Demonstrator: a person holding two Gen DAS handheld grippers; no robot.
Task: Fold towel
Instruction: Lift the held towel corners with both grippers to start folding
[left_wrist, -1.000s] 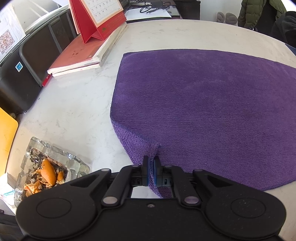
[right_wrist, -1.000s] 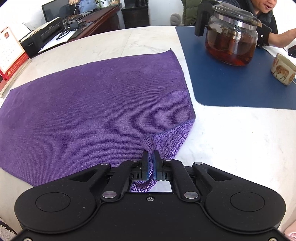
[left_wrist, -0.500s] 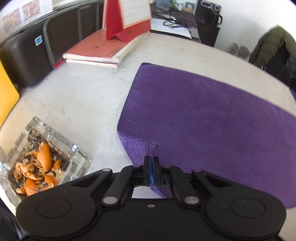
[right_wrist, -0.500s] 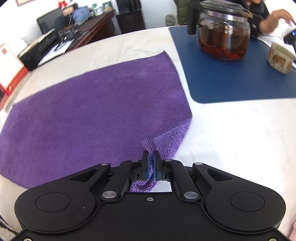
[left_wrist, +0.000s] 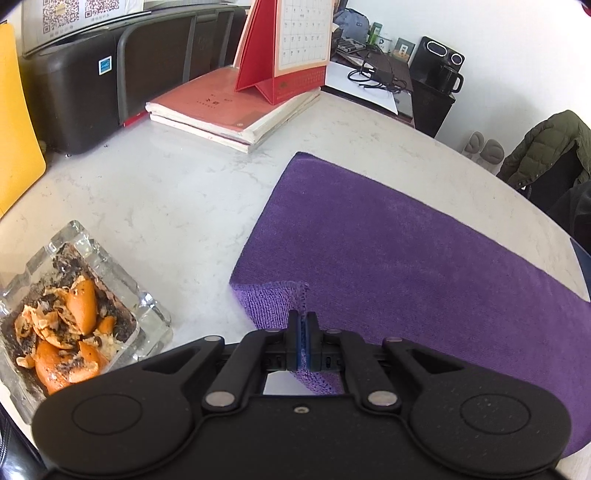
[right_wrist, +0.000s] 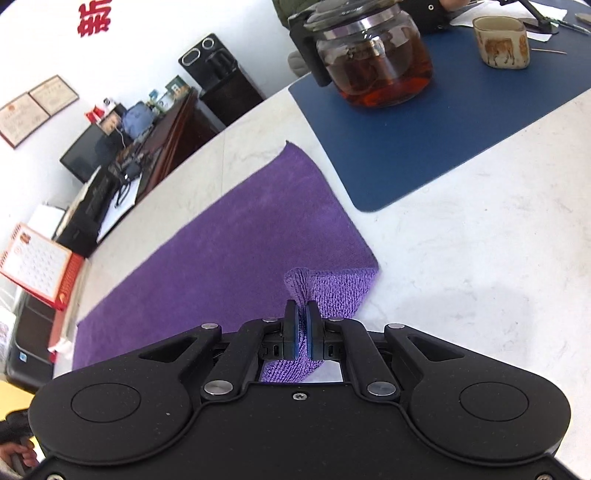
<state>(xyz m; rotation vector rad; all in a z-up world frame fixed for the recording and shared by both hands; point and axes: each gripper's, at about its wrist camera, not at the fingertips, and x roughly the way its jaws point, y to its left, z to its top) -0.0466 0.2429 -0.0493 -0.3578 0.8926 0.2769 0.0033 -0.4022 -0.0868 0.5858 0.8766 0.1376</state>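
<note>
Both grippers pinch corners of the purple towel (left_wrist: 424, 254).

The left gripper (left_wrist: 303, 332) and right gripper (right_wrist: 303, 325) have jaws pressed tight on cloth. Each pinched corner is partly hidden under the jaws. The towel lies flat on the counter (left_wrist: 155, 192), stretching ahead of the jaws, long side running across between them.

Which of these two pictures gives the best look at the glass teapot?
The right wrist view: the glass teapot stands in full sight on the blue mat, dark tea inside. The left wrist view misses it, showing only the towel and table clutter.
</note>
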